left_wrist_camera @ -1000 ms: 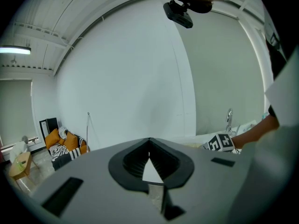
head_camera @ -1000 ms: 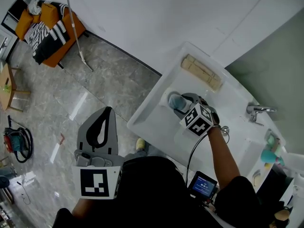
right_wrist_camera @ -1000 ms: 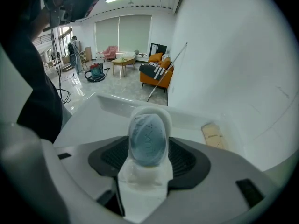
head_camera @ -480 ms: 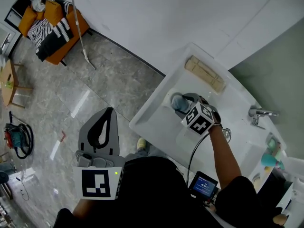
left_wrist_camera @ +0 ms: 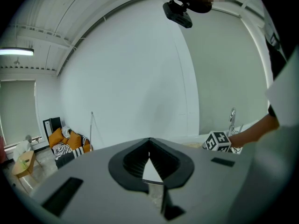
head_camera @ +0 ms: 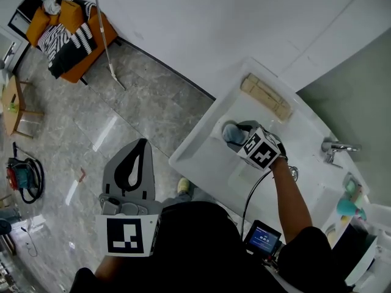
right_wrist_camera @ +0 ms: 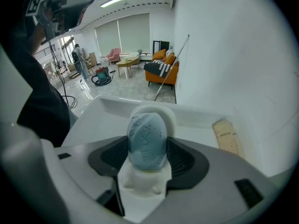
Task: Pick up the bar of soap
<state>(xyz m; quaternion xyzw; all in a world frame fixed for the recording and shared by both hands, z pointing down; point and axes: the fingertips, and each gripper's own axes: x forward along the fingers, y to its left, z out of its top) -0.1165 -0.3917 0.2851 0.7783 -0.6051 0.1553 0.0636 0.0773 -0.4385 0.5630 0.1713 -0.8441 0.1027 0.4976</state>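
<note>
Two fingers (right_wrist_camera: 184,158) of my right gripper (right_wrist_camera: 147,147) clamped on blue speckled soap bar (right_wrist_camera: 146,134), one pad each side, bar standing on end between them. White soap dish (right_wrist_camera: 170,117) just past fingertips, on white table (right_wrist_camera: 93,115). Left gripper (left_wrist_camera: 149,160) fingers together, nothing between, well away. Risk: soap rounded, likely slick; uneven squeeze or jerky lift could squirt it from pads, drop it onto dish.

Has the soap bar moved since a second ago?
No. The soap bar sits as far from the wooden board as before.
</note>
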